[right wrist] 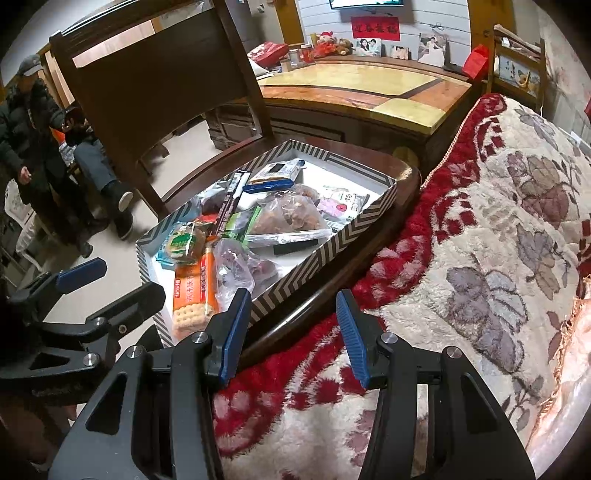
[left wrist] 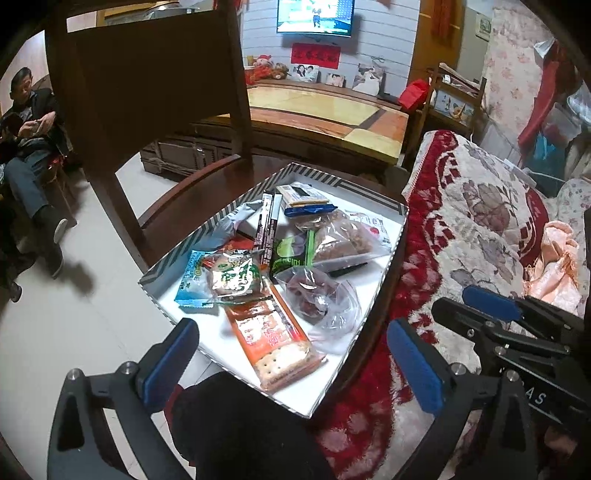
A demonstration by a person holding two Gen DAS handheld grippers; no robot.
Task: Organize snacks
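Two grippers hang empty: the left gripper [left wrist: 291, 363], jaws spread wide, sits low in frame above the cracker pack [left wrist: 273, 341]; the right gripper [right wrist: 290, 334], jaws half apart, hovers over the blanket [right wrist: 480, 258]. The snacks lie mid-frame in the striped box [left wrist: 173, 254] on a chair seat. To lift the crackers cleanly, I'd pinch across the narrow sides, gently. Its orange label's print is too small to read.

A dark wooden chair [left wrist: 147, 92] stands with its back to the room, and a fleecy blanket [right wrist: 498, 240] with red border and grey flowers lies heaped just beside its seat. Behind is a low wooden table [left wrist: 325, 114] with a glossy yellow top, framed photos [left wrist: 306, 72] along its far edge, and a television [left wrist: 316, 16] on the wall above. A seated person [left wrist: 29, 129] looks down at the left.
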